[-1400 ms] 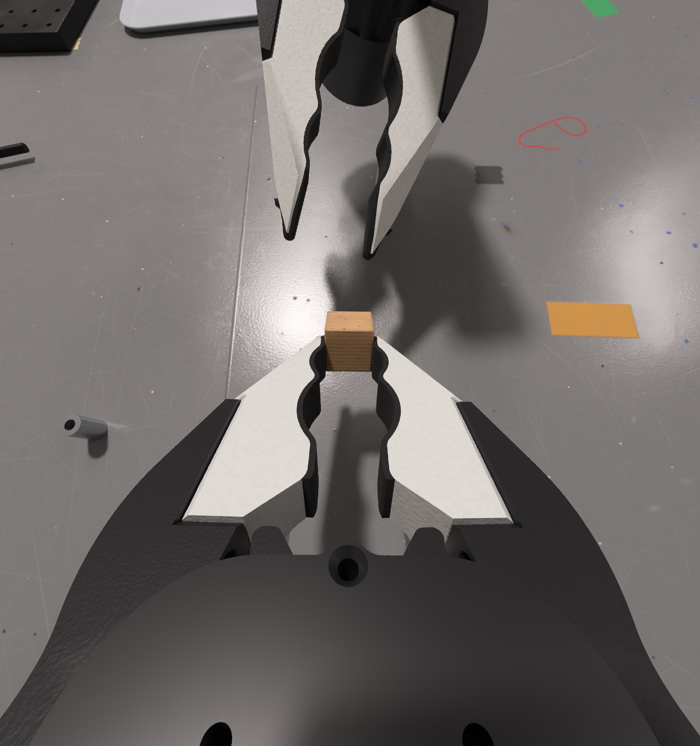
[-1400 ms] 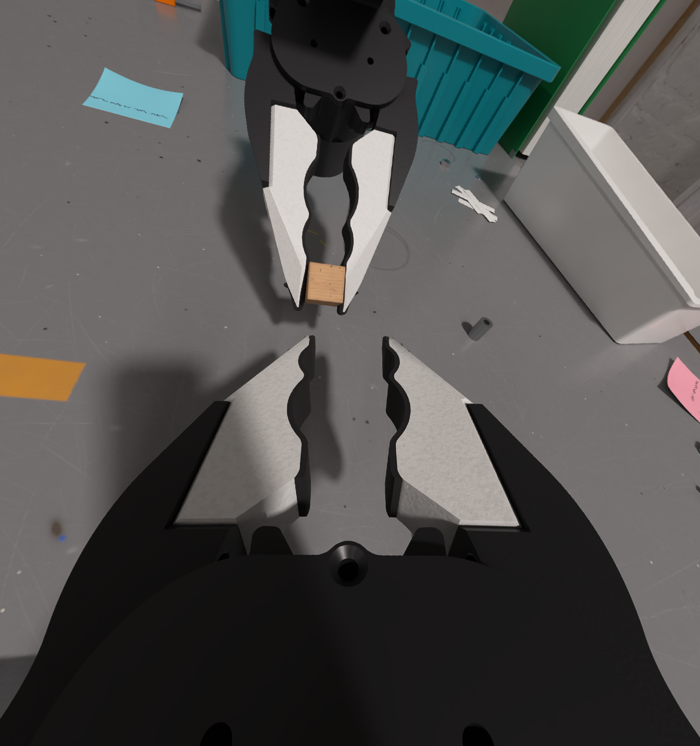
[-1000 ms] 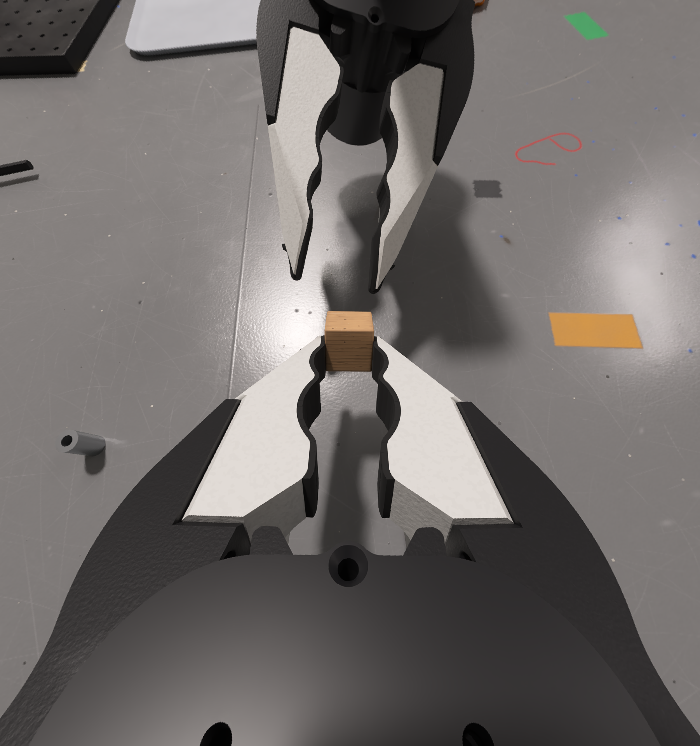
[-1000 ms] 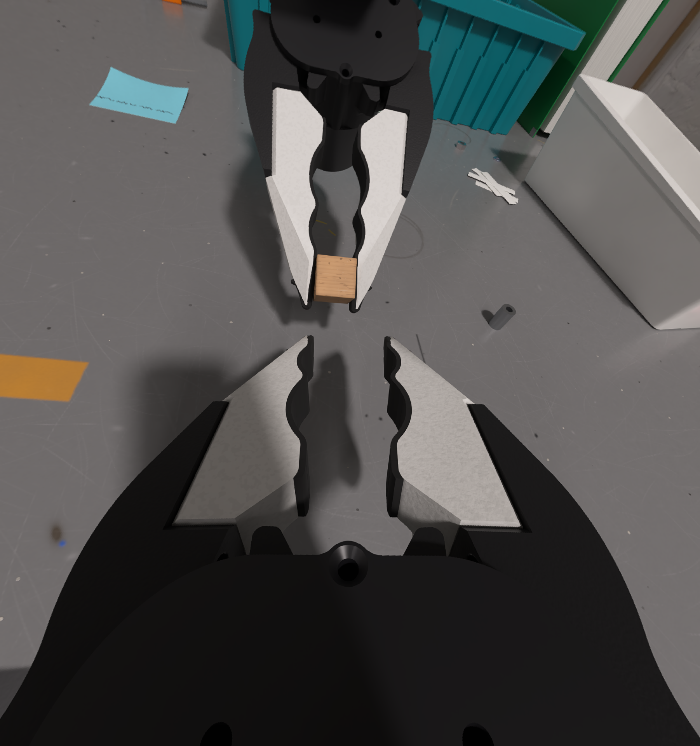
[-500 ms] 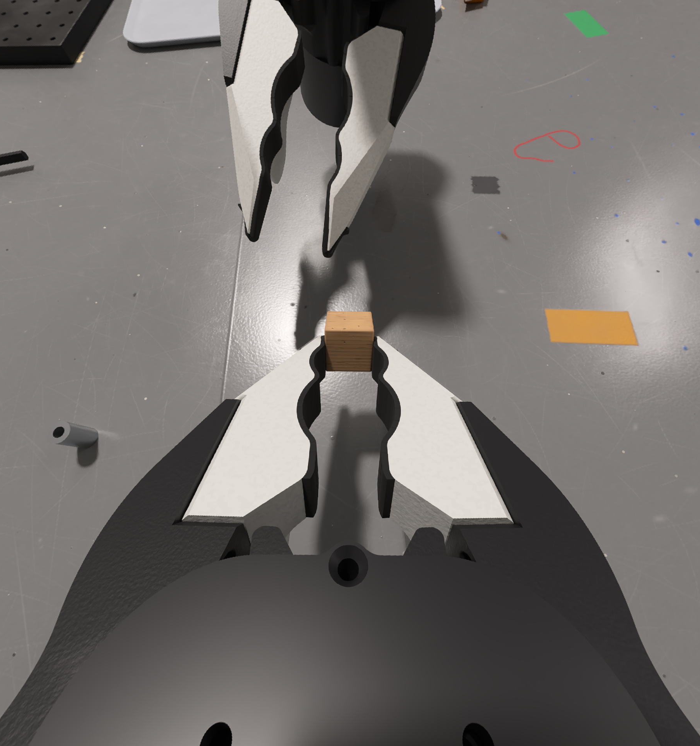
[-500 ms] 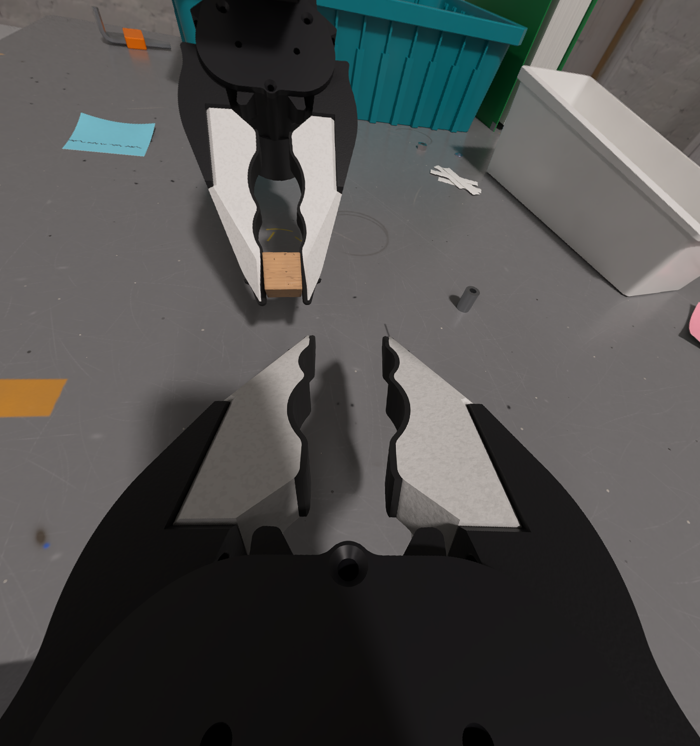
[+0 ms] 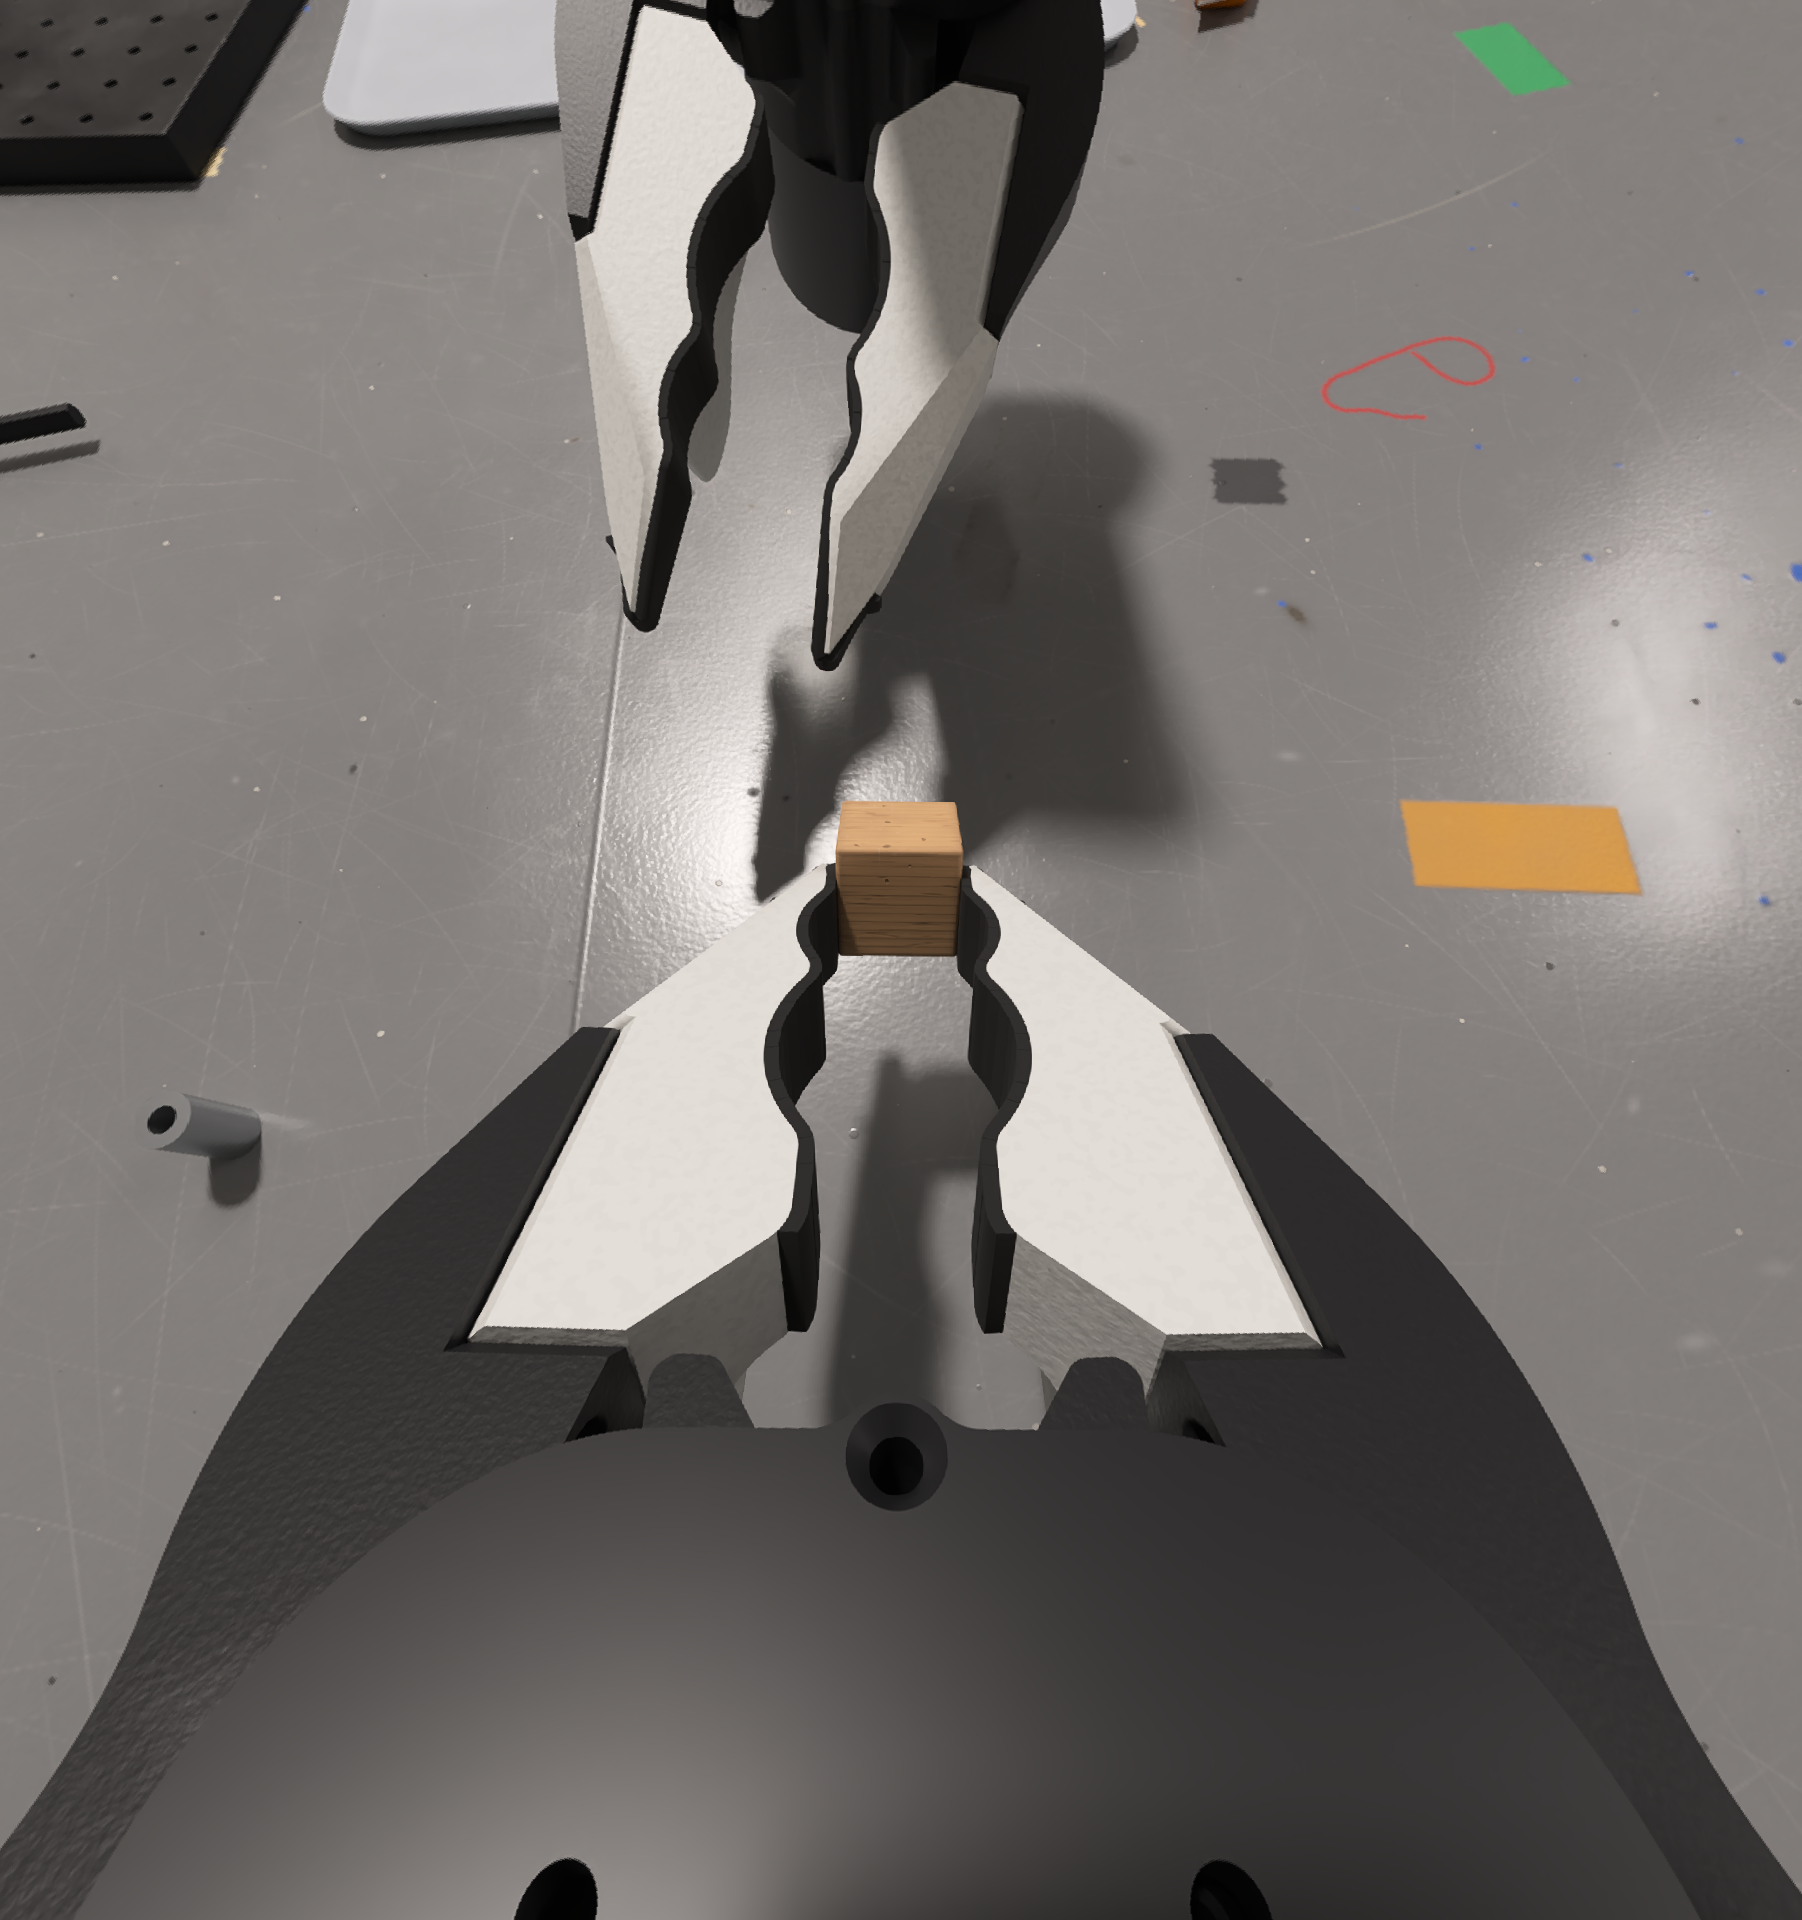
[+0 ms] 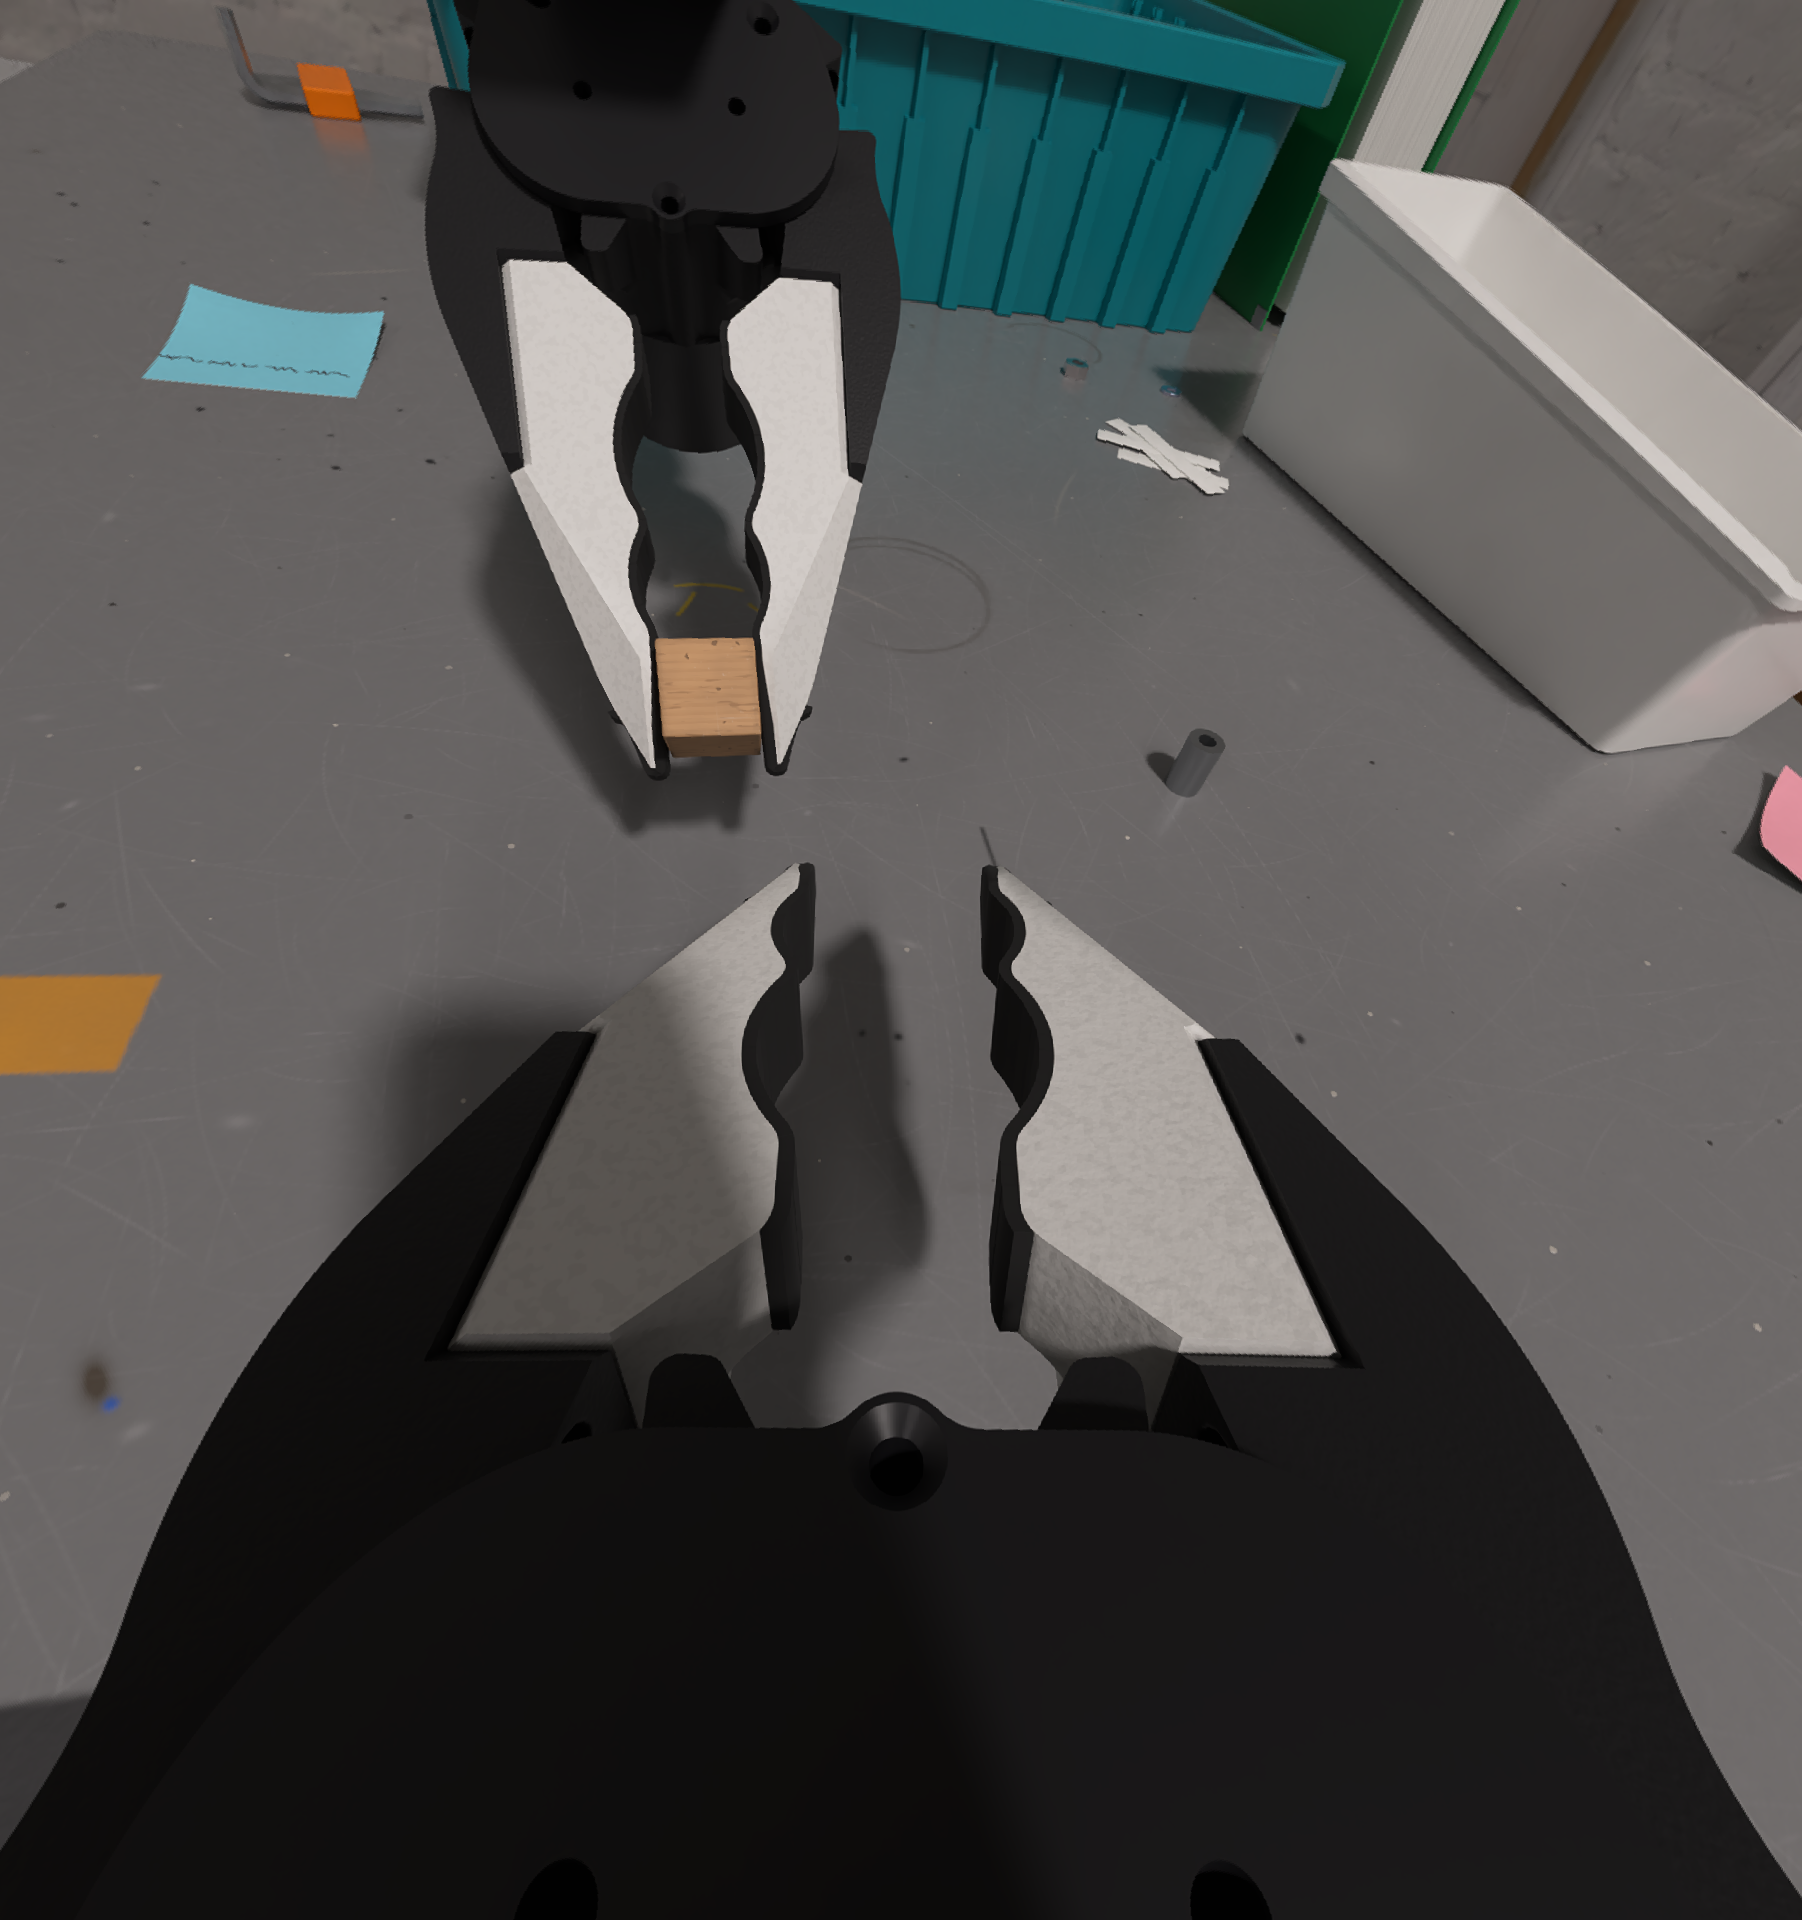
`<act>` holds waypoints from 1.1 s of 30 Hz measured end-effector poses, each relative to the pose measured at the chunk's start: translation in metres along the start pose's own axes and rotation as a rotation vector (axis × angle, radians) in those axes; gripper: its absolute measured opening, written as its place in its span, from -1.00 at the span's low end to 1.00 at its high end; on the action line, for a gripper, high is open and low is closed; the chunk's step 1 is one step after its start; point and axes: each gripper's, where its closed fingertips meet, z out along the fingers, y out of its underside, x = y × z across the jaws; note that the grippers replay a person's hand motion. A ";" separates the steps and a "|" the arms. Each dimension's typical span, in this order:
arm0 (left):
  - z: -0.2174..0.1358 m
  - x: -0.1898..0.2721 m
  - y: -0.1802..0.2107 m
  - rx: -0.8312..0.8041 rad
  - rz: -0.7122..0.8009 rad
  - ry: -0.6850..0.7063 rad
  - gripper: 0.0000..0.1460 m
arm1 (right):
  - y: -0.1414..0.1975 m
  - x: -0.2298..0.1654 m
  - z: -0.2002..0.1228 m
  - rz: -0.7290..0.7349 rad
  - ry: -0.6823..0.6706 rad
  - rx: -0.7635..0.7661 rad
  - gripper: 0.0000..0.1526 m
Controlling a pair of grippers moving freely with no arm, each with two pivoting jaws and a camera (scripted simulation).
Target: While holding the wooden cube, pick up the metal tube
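While the left gripper [image 7: 897, 883] clamps the small light-brown wooden cube [image 7: 897, 878] between the tips of its fingers, the picking up falls to the right gripper [image 8: 897, 883], whose white fingers are spread apart with nothing between them. The short grey metal tube [image 8: 1195, 761] lies on the grey tabletop [image 8: 1396, 1039], right of centre in the right wrist view and well apart from both grippers; in the left wrist view it sits at the lower left [image 7: 201, 1125], its open bore turned toward the camera.

To do this step well, I judge that the right gripper should swing toward the tube and come down with one finger on each side of the round wall, across the axis and not along it, so the tube cannot roll out as the fingers close. A scalloped hollow in the fingers would probably seat it best. The left gripper need only keep its pressure steady and stay out of the way, since the cube is held only at the fingertips.

Two containers stand at the upper right of the right wrist view: a teal ribbed plastic crate [image 8: 1063, 197] and a white rectangular plastic bin [image 8: 1562, 457]. The bin's visible interior looks bare; the crate's inside is not visible.
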 end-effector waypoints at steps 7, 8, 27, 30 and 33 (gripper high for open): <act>0.001 0.000 0.000 -0.005 0.000 0.000 -0.71 | 0.000 -0.001 0.000 -0.004 -0.002 0.000 -0.59; 0.001 0.000 0.000 -0.006 0.002 -0.001 -0.71 | 0.000 -0.001 0.000 -0.004 -0.001 0.000 -0.60; -0.013 -0.006 -0.001 -0.024 0.032 -0.053 -0.71 | 0.007 0.048 -0.033 0.073 0.200 0.003 -0.42; -0.015 -0.005 0.000 -0.028 0.029 -0.062 -0.71 | 0.012 0.061 -0.029 0.107 0.232 -0.065 -0.47; -0.019 -0.005 0.002 -0.033 0.023 -0.075 -0.71 | 0.012 0.069 -0.010 0.134 0.181 -0.153 -0.50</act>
